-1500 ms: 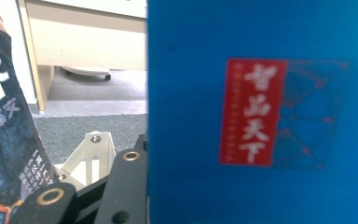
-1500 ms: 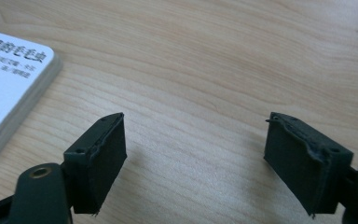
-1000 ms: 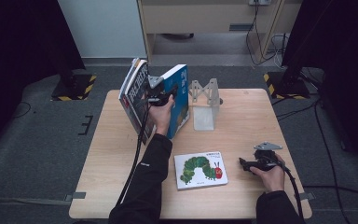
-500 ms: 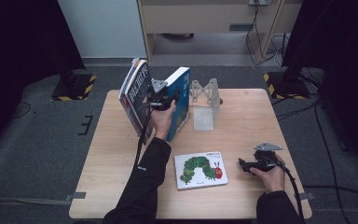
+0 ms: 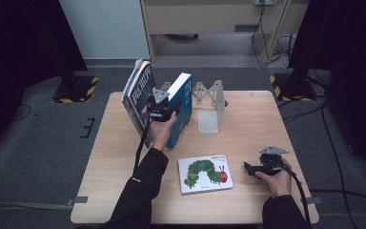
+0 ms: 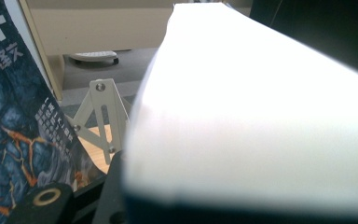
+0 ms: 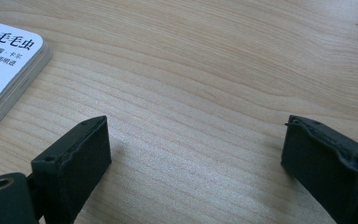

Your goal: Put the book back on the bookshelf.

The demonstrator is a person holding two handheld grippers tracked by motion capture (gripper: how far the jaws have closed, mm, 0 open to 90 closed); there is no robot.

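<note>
A: Nearest, what differs?
B: Little. The right gripper (image 5: 249,168) rests as before on the pale wooden table (image 5: 248,129), jaws wide and empty, beside the flat white caterpillar picture book (image 5: 205,173).
A: Farther off?
B: The left gripper (image 5: 164,106) clamps the upright thick blue-covered book (image 5: 181,107), now carried rightward from the leaning dark-covered book (image 5: 138,93), nearer the white metal bookend (image 5: 208,102). Grey carpet (image 5: 43,138) beyond.

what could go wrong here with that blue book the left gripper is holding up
1. The blue book stands tilted in the left gripper; it could slip or topple onto the table.
2. The dark-covered book beside it leans at the table's edge and could be knocked off.
3. The bookend is close and could get bumped.
</note>
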